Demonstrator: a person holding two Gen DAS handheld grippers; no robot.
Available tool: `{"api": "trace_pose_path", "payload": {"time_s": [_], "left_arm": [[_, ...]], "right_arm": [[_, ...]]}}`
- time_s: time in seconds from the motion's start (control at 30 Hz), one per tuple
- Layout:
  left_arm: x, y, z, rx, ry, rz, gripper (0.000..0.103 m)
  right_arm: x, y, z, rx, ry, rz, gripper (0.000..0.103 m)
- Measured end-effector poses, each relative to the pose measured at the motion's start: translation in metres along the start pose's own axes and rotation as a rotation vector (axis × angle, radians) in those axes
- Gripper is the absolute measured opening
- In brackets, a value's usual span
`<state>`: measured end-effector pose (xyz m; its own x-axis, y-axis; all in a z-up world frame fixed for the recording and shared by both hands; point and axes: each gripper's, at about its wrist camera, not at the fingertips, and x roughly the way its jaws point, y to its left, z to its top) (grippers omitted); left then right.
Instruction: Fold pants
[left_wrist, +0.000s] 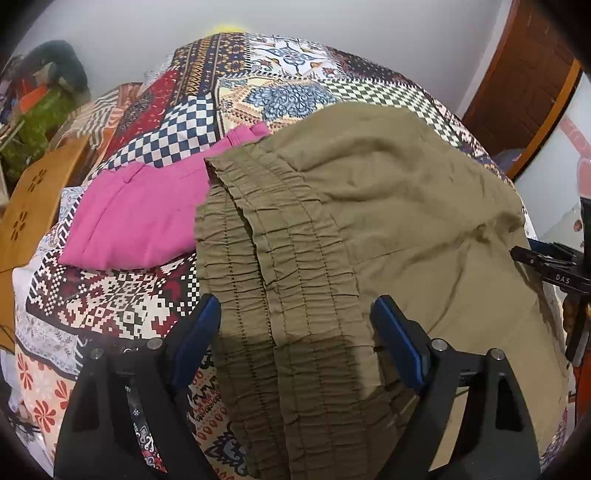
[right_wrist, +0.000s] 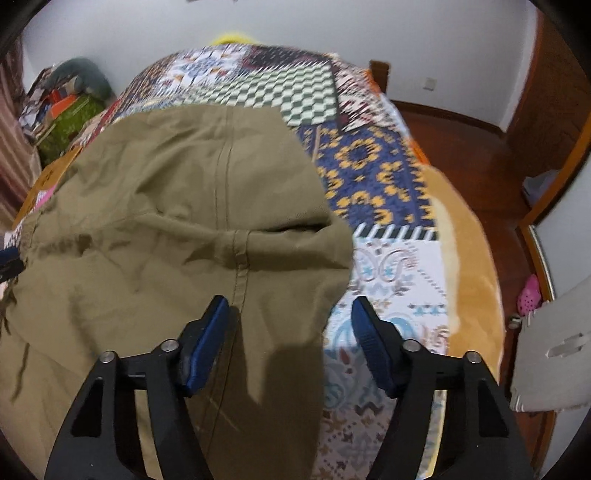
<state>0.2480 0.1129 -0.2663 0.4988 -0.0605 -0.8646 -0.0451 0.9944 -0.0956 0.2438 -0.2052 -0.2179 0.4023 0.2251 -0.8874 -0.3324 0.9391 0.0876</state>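
Olive-green pants (left_wrist: 388, 206) lie on a patterned bedspread (left_wrist: 122, 295), partly folded. The shirred elastic waistband (left_wrist: 280, 266) faces the left wrist view. My left gripper (left_wrist: 295, 325) is open just above the waistband, its blue pads on either side of it, holding nothing. In the right wrist view the pants (right_wrist: 166, 206) show a centre seam and a folded edge. My right gripper (right_wrist: 290, 325) is open over the pants' right edge, empty. The right gripper also shows in the left wrist view (left_wrist: 550, 269) at the far right.
Folded pink pants (left_wrist: 144, 218) lie left of the olive pants. A wooden board (left_wrist: 33, 206) and clutter sit at the bed's left. The bed's right edge (right_wrist: 476, 258) drops to a wooden floor (right_wrist: 461, 147). A grey cushion (right_wrist: 554, 350) is at right.
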Motion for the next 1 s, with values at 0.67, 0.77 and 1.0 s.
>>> {"api": "trace_pose_path", "payload": {"time_s": [0.67,0.77,1.0], "left_arm": [[-0.01,-0.016,-0.005,0.063,0.033,-0.057,0.047],[-0.01,-0.016,-0.005,0.06,0.033,-0.05,0.047],[-0.011,-0.012,-0.004,0.02,0.047,-0.056,0.048]], "right_arm": [[-0.011,0.003,-0.027,-0.052,-0.015,-0.031,0.009],[-0.015,0.0,-0.034,-0.038,-0.01,-0.024,0.008],[-0.02,-0.004,-0.039,0.004,-0.015,0.002,0.009]]}}
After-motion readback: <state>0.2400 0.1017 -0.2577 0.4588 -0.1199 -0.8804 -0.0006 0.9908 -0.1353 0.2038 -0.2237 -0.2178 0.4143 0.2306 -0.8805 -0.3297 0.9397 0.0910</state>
